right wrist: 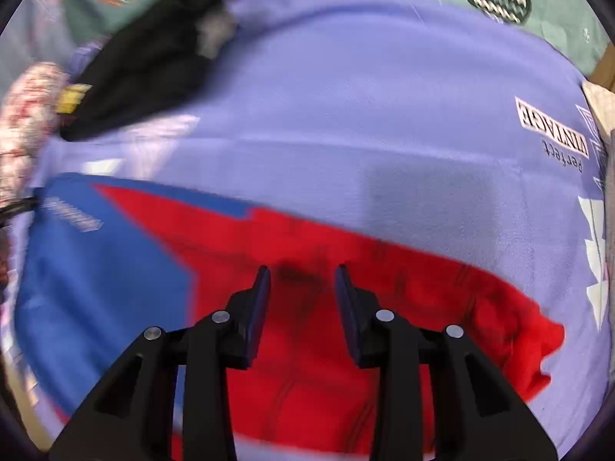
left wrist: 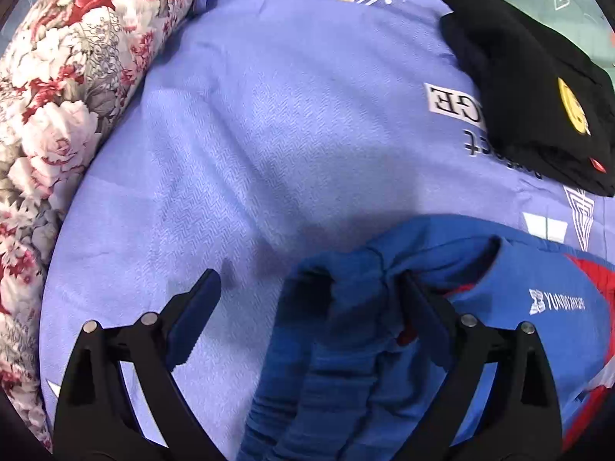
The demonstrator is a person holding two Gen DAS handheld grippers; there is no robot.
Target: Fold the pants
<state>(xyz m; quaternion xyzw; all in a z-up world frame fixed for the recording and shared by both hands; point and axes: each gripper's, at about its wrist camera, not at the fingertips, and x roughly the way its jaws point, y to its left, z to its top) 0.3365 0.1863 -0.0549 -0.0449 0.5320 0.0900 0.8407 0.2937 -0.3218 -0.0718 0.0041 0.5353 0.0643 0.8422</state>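
Left wrist view: we see the left gripper (left wrist: 311, 292) spread wide over the bunched blue end of the pants (left wrist: 519, 299) at lower right, on the lavender sheet (left wrist: 269, 115). A black folded garment (left wrist: 538, 88) lies upper right, a floral quilt (left wrist: 57, 96) along the left. In the right wrist view, the right gripper (right wrist: 301, 276) hovers parted over the pants' (right wrist: 307, 238) red panel.
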